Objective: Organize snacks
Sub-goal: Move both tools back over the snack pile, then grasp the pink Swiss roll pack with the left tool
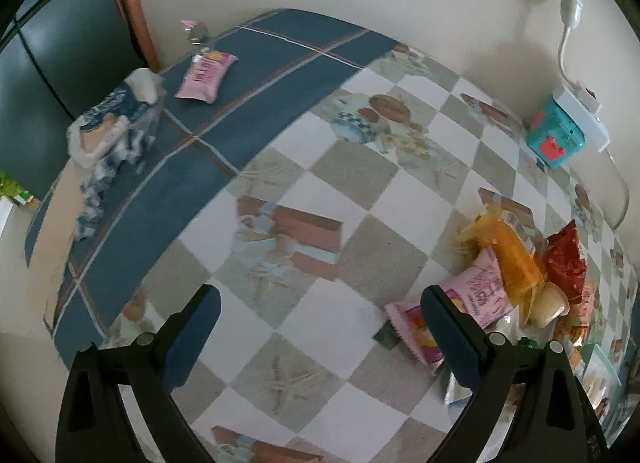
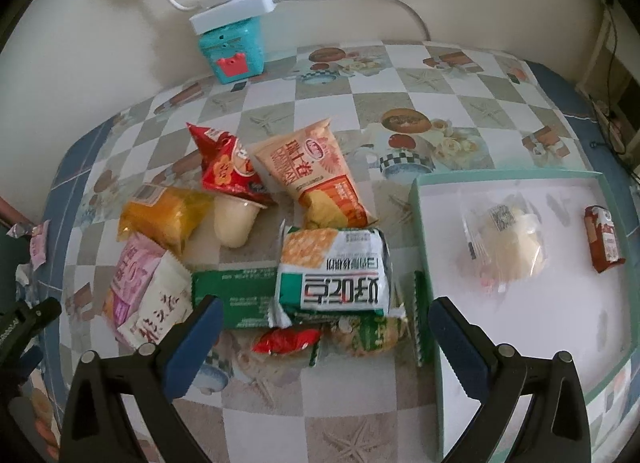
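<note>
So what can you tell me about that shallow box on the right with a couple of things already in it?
The box looks like a shallow cardboard tray, with a pale green rim and a white floor. It lies flat on the checkered tablecloth, to the right of the snack pile. Inside lie two items, apart from each other: a clear-wrapped pale pastry and a small red packet farther right. A green wrapper sits against its left wall.
</note>
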`<state>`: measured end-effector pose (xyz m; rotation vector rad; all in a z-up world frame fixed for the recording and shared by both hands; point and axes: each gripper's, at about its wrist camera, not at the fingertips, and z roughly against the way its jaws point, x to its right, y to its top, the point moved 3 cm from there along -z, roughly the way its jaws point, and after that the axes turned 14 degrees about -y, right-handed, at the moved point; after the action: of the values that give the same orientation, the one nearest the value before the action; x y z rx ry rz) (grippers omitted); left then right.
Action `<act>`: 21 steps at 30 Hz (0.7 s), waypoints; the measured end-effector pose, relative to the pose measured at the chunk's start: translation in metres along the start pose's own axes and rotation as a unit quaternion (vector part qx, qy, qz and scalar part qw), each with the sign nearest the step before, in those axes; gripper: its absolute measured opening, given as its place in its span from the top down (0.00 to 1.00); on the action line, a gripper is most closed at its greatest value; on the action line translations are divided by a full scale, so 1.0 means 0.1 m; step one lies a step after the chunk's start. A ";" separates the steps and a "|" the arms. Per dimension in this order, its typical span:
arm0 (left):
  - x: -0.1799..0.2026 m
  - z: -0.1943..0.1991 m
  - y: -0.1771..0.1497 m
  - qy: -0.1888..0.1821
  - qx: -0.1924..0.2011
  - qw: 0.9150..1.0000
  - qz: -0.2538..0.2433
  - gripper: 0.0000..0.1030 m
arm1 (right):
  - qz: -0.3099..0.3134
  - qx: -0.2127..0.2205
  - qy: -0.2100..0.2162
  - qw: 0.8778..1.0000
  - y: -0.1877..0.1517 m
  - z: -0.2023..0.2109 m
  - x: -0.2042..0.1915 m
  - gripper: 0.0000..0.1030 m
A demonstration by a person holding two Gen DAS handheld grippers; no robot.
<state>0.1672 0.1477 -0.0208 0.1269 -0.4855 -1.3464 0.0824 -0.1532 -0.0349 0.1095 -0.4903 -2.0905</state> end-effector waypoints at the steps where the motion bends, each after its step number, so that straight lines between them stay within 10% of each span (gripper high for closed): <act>1: 0.05 -0.04 0.00 -0.004 -0.004 1.000 -0.004 0.03 | -0.001 -0.003 0.000 1.000 0.01 -0.02 0.00 0.00; 21: 0.83 -0.77 -0.15 -0.033 -0.075 0.989 -0.122 0.03 | 0.000 -0.034 0.004 0.999 0.04 -0.27 -0.01 0.00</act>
<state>0.1967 0.0509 -0.0734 0.0185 -0.4315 -1.6270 0.0932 -0.1627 -0.0586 0.0785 -0.4146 -2.1035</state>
